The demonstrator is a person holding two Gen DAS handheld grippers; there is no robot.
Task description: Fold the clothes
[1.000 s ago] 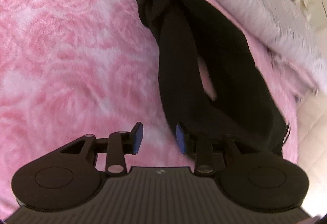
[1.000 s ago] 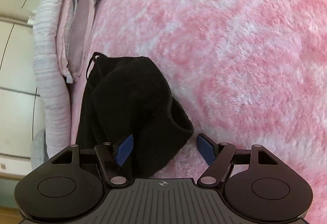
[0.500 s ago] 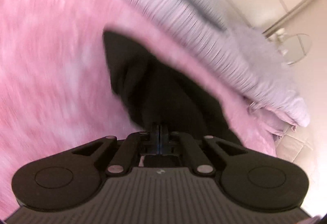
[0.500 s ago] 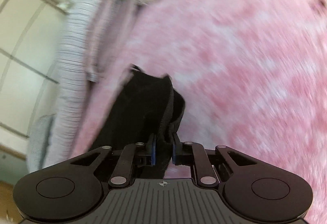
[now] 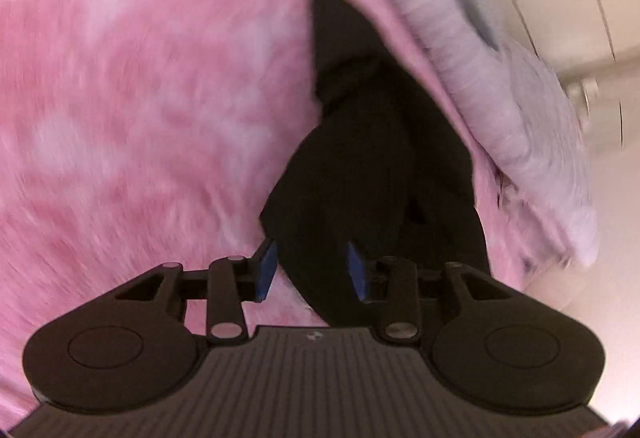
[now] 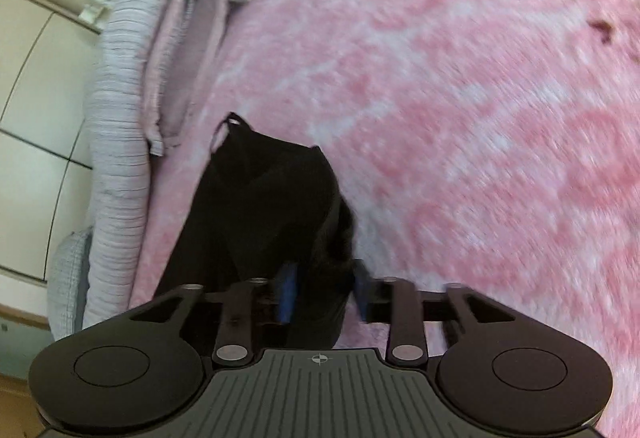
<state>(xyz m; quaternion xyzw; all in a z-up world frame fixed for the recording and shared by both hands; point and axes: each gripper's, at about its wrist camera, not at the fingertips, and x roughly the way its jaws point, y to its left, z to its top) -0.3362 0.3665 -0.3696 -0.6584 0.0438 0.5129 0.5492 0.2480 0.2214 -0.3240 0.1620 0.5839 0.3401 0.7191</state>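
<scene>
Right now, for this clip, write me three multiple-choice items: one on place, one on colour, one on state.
1. Where does the black garment lie?
A. on the pink blanket, near its edge by the striped grey bedding
B. on the floor
C. on a hanger

2. What colour are the pads on the left gripper?
A. red
B. blue
C. white

3. How do the right gripper's jaws stand?
A. shut with nothing near them
B. apart, with black cloth between them
C. out of sight

Key: 1 A, the right view shows it on the pink fleece beside the grey roll. 2 B, both pads show blue. 3 B, a gap shows at each blue pad; the jaws have just been opening.
</scene>
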